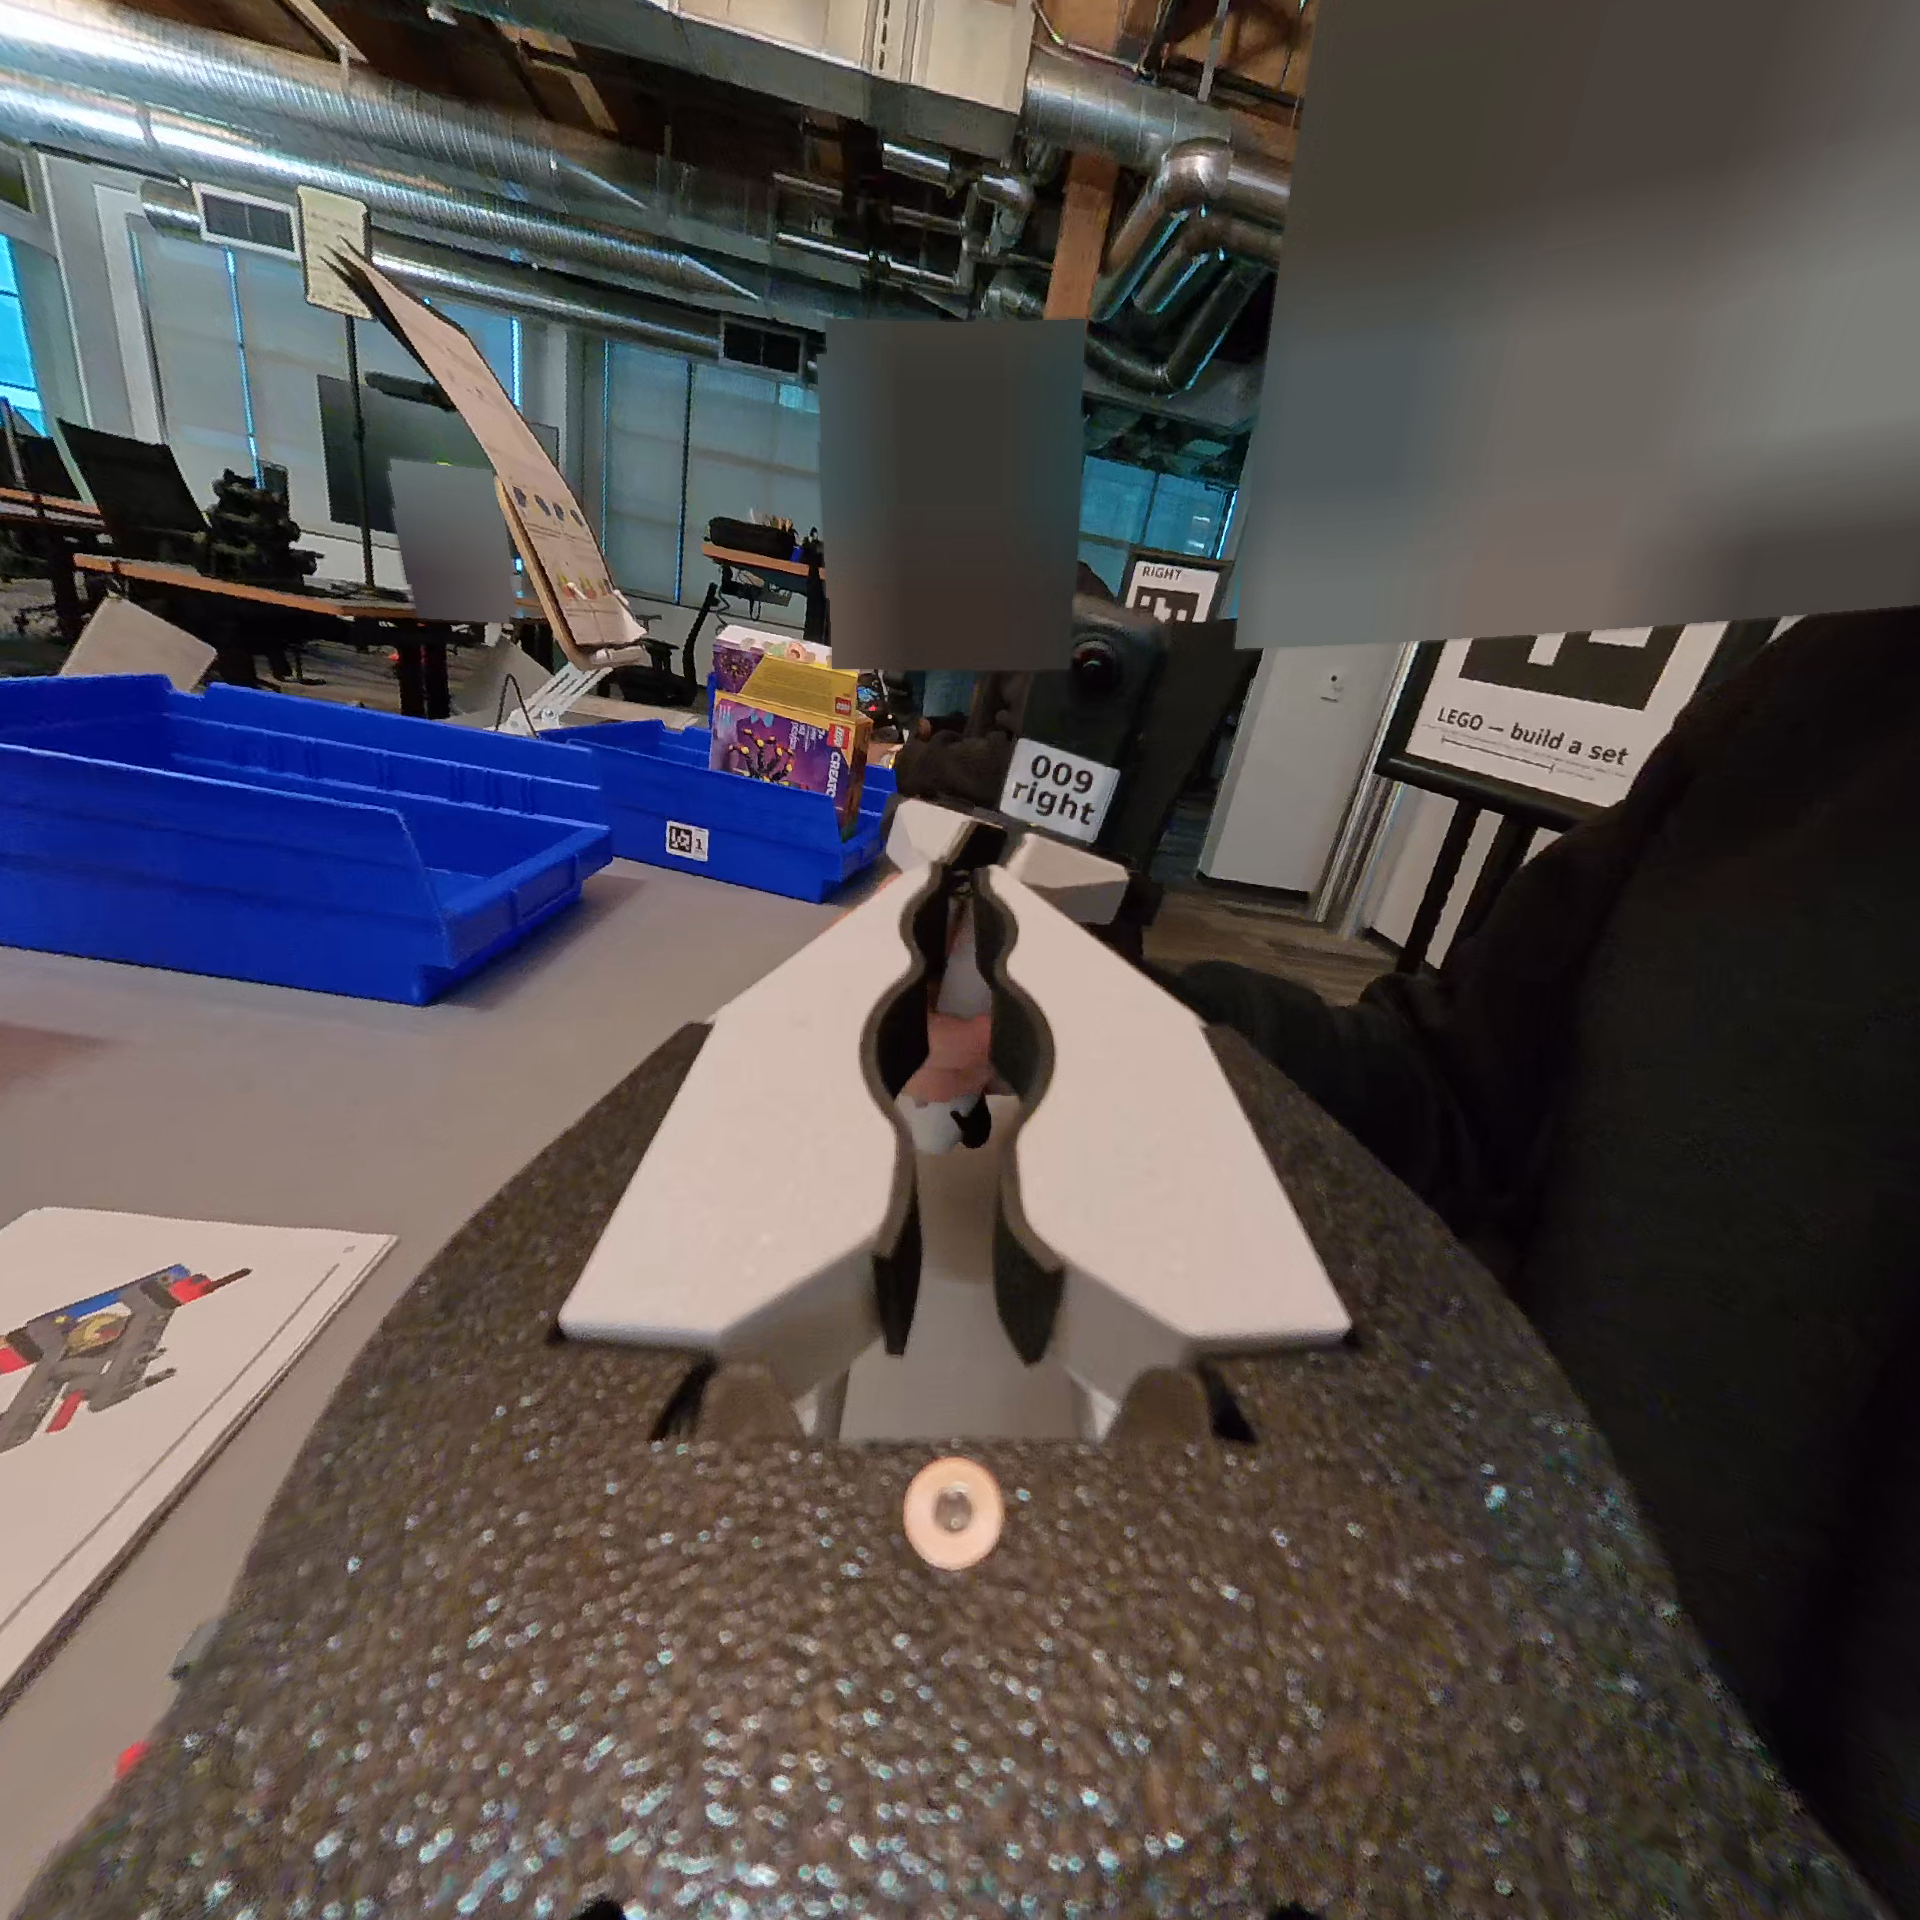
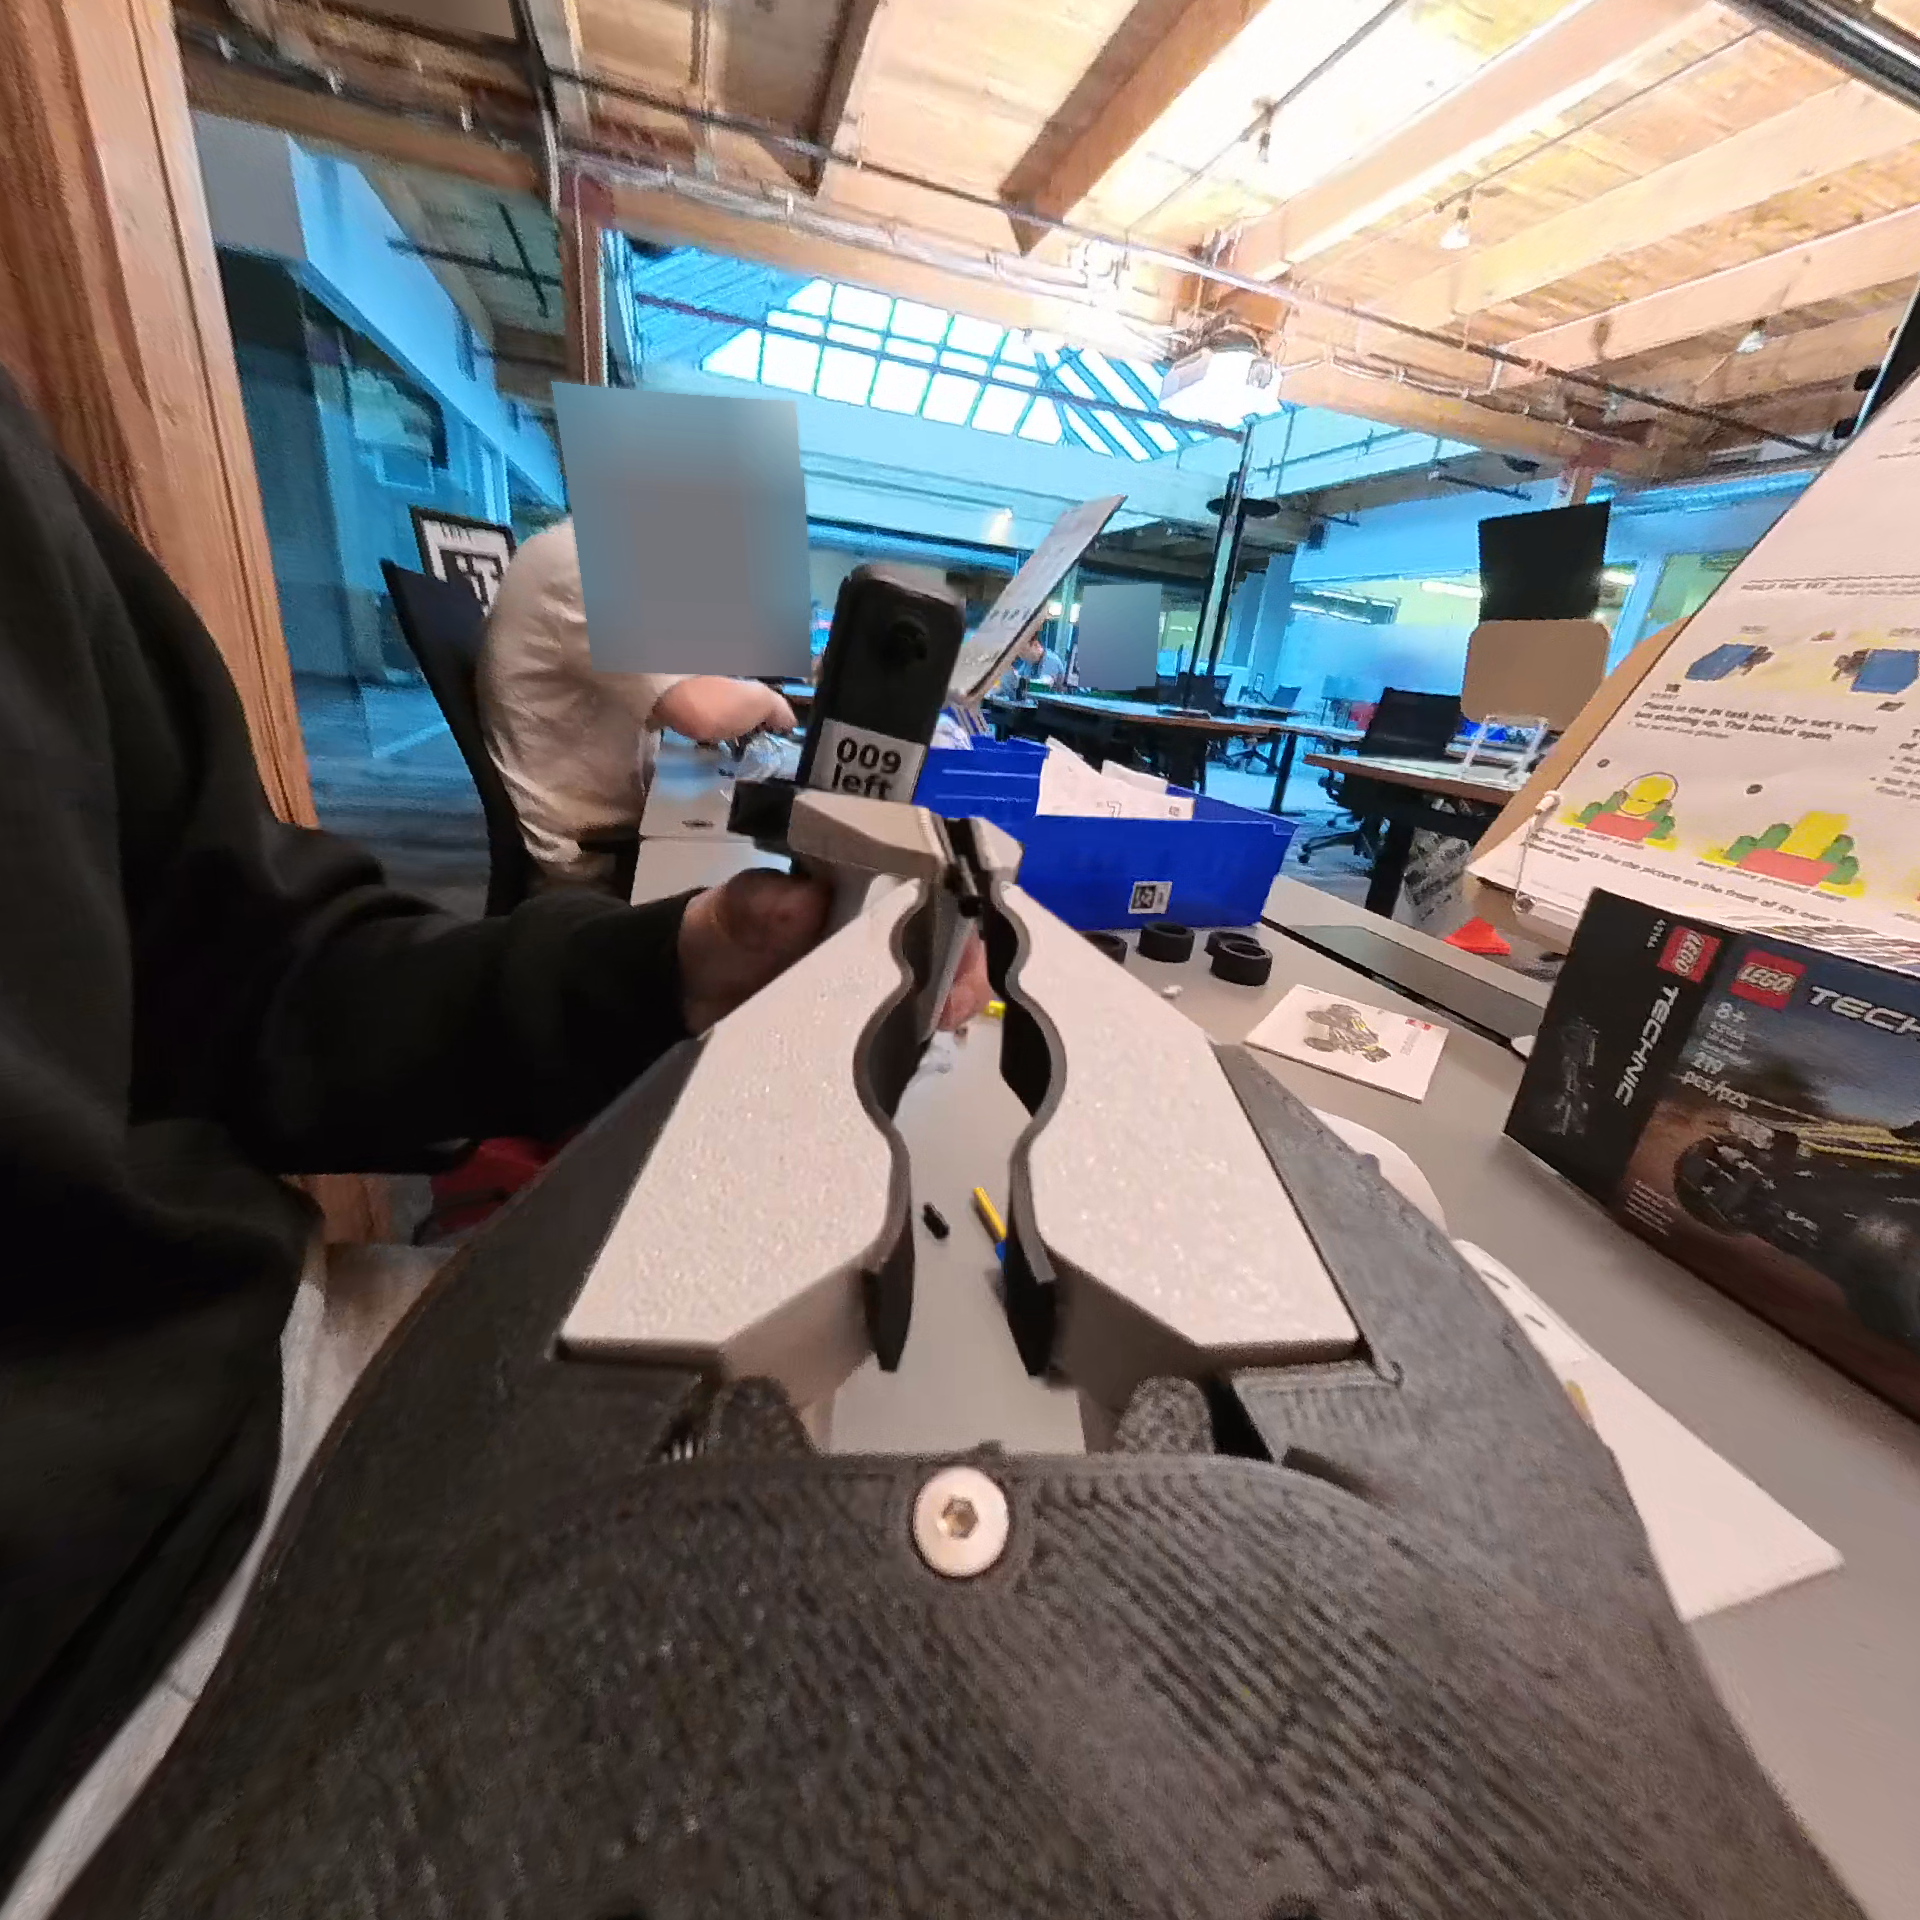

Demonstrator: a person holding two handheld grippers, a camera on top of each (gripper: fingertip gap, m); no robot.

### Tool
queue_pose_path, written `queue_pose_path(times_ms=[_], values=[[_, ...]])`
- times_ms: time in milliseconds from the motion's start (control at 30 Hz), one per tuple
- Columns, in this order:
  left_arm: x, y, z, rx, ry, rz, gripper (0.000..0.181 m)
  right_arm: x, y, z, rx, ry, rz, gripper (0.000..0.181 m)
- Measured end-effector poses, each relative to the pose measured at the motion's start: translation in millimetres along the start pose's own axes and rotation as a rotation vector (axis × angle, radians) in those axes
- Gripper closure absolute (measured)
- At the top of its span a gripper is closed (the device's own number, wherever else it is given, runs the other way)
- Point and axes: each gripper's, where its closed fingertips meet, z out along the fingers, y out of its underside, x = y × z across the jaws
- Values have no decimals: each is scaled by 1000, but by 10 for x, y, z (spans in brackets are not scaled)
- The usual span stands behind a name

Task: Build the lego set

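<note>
The two grippers are held up over the grey table [image 2: 1621, 1247] and their tips meet. The left gripper [image 1: 961, 883] has its two fingers pressed together at the tips. The right gripper [image 2: 961, 883] does too, and a small black lego pin [image 2: 964, 868] sits right where the tips of both grippers touch. It is too small to tell which gripper is squeezing it. Below them, in the middle of the table, lie a tiny black piece [image 2: 935, 1220] and a yellow stick piece [image 2: 985, 1208]. Three black toy tires [image 2: 1195, 948] sit farther back, close to a blue bin [image 2: 1122, 842] at the far edge. A small booklet [image 2: 1351, 1037] lies flat near the tires. The dark lego box [image 2: 1704, 1122] stands at the right edge of the table. In the left wrist view, an open instruction page [image 1: 145, 1382] lies at the near left edge, and two more blue bins [image 1: 312, 831] sit along the far side.
</note>
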Motion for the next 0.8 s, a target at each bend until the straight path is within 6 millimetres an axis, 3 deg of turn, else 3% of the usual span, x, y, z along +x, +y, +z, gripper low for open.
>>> queue_pose_path(times_ms=[467,667,800], values=[[39,-43,13,39,21,-18,179,-4,-50,15,47,-2,55,179],[-43,6,-70,-92,-72,108,173,52,40,-34,-12,7,47,179],[-83,186,-101,-264,-130,284,169,40,102,-20,-26,-26,130,178]])
